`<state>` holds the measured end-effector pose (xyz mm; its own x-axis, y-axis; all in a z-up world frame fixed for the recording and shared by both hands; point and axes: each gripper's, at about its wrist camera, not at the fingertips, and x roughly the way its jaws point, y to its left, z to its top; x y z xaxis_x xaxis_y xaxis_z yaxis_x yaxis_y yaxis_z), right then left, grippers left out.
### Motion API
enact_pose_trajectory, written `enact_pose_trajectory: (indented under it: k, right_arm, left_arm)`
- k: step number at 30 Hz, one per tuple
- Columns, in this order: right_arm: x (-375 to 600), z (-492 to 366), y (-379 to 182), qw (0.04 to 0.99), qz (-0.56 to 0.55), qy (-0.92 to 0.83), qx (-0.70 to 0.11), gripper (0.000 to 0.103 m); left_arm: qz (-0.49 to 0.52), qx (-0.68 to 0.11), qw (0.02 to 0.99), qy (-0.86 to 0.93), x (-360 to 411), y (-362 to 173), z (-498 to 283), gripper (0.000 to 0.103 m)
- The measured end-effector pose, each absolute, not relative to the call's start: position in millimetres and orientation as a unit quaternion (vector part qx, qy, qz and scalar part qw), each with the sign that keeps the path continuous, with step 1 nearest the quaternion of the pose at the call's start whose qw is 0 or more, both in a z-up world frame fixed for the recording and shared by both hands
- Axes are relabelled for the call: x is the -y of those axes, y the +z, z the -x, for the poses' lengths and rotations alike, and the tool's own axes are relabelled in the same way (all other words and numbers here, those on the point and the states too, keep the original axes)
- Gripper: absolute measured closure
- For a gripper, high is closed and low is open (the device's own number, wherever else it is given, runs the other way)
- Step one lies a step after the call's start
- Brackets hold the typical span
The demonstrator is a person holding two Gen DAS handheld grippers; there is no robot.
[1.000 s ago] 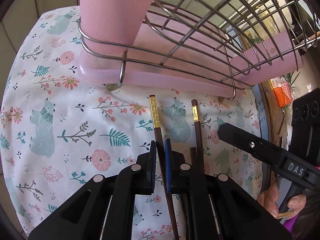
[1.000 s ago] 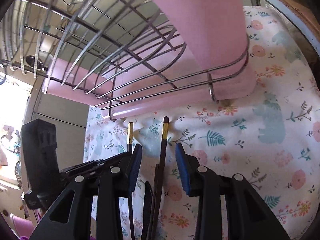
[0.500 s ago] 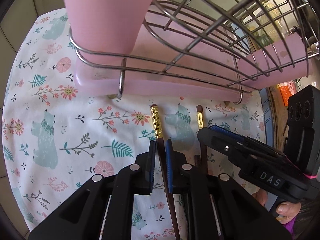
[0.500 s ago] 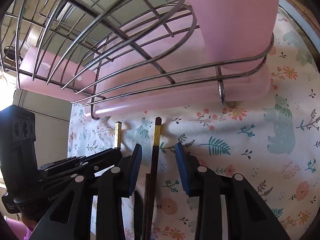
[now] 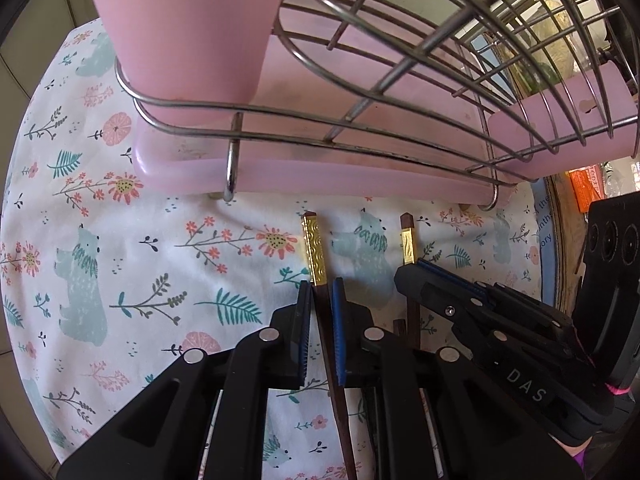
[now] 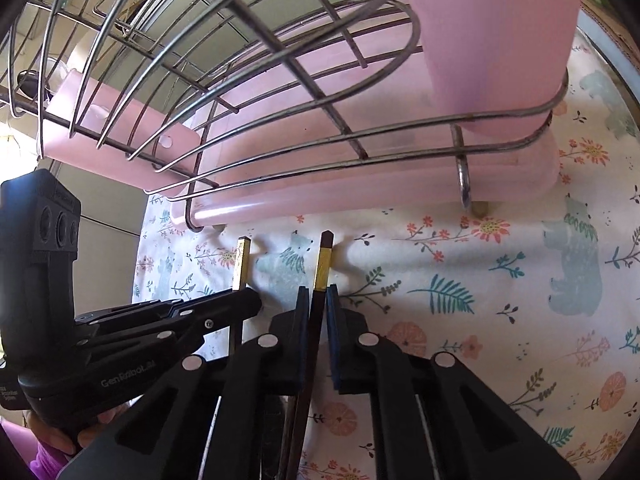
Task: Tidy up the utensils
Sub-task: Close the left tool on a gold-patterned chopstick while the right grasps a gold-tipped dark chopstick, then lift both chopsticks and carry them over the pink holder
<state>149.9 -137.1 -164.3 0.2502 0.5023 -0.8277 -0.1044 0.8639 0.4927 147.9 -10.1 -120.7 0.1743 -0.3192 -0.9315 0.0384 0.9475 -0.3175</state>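
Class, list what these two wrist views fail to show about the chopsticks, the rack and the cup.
- Left wrist view: the lower end of the dark wooden gold-banded chopstick is hidden behind the left hand-held gripper.
- Right wrist view: the second chopstick's lower end is hidden by the right hand-held gripper.
- Both views: the pink plastic cup's top is cut off by the frame edge.
- Wire dish rack: contents unclear.

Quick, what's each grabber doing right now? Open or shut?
Left gripper: shut on a chopstick.
Right gripper: jaws have just been closing, now shut on the other chopstick.
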Motion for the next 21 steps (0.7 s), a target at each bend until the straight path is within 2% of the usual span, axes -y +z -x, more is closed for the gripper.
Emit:
enact_pose_trajectory:
  k: [10, 21]
  right_arm:
    - [142, -138, -153, 0.779, -0.179, 0.21, -0.563, 0.095]
    - [160, -120, -125, 0.791, -0.196, 0.233, -0.531, 0.096]
  left_arm:
    - [0.096, -0.609, 0.778, -0.121, 23, -115, -140, 0.093]
    - [0.103, -0.54, 0.822, -0.145, 21, -72, -112, 0.095]
